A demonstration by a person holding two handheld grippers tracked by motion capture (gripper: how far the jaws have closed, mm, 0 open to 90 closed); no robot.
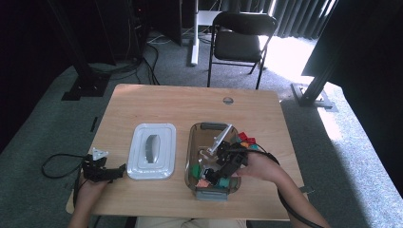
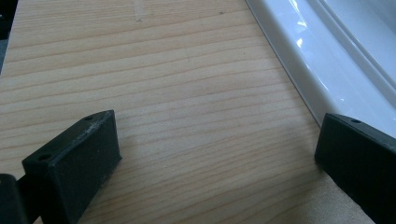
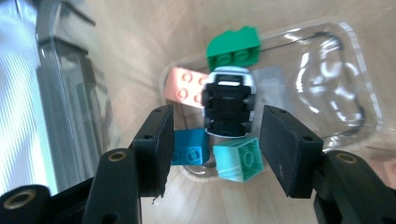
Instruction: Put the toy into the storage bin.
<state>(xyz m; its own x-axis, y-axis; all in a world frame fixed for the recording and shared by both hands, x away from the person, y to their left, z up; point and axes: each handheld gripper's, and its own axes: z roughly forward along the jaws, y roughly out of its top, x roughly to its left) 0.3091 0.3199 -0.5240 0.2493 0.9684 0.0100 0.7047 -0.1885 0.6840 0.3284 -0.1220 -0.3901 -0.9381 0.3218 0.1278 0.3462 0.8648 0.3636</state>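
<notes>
Both grippers stand with jaws apart. Right gripper (image 3: 215, 149) hangs over the near end of the clear plastic bin (image 1: 192, 142), nothing between its pads; no earlier picture bears on it. Below it, in the right gripper view, lie 5 pieces: 1 black-and-white toy car (image 3: 229, 105), upside down at centre, 1 green stud brick (image 3: 233, 46) at 12 o'clock of the car, 1 pink stud brick (image 3: 184, 88) at 9 o'clock, touching it, 1 blue stud brick (image 3: 189, 147) at 7 o'clock and 1 teal stud brick (image 3: 239, 158) at 6 o'clock. Left gripper (image 2: 215, 154) rests on the wooden table (image 2: 163, 93), empty, just beside the white plastic lid (image 2: 327, 60), which lies flat at 9 o'clock of the bin.

Judgement: the step in hand appears to be dropping pieces into the bin and fetching the next. To do it well, lift the right gripper straight clear of the bin wall before swinging toward the loose bricks (image 1: 247, 139) at the bin's 3 o'clock rim; their number is too blurred to count. Take 1 brick per grasp, squarely across flat sides.

Count otherwise: 1 bin, 1 lid, 1 folding chair (image 1: 240, 40) beyond the table.
</notes>
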